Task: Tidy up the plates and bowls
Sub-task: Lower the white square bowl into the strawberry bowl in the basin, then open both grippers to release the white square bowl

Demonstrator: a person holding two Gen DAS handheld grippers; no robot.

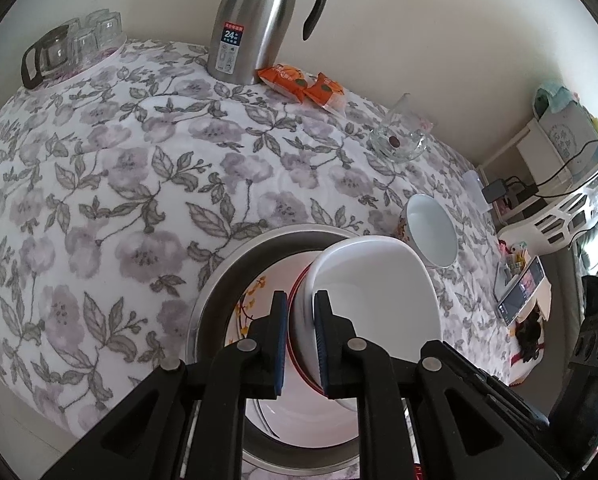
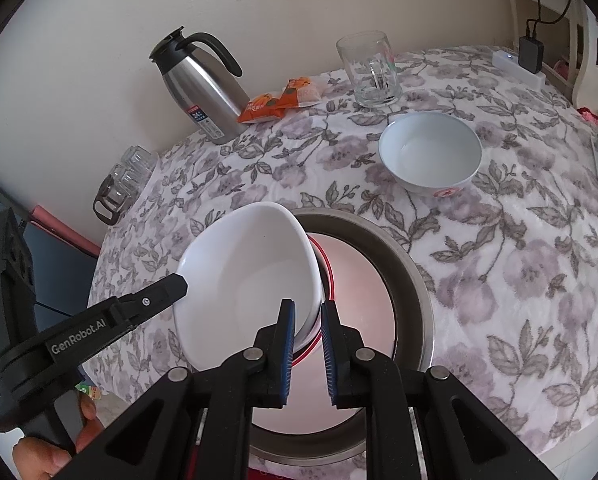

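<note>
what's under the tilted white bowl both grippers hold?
A red-rimmed plate inside the steel basin; left view shows yellow floral print. Its centre is covered.

So there's a plain white bowl tilted up over a red-rimmed plate that sits inside a big steel basin, plus a second white bowl with a red mark sitting upright on the flowery tablecloth nearby.

Left claw: clamped on the rim of a white bowl
Bowl: tilted over a steel basin
Bench: floral cloth
</note>
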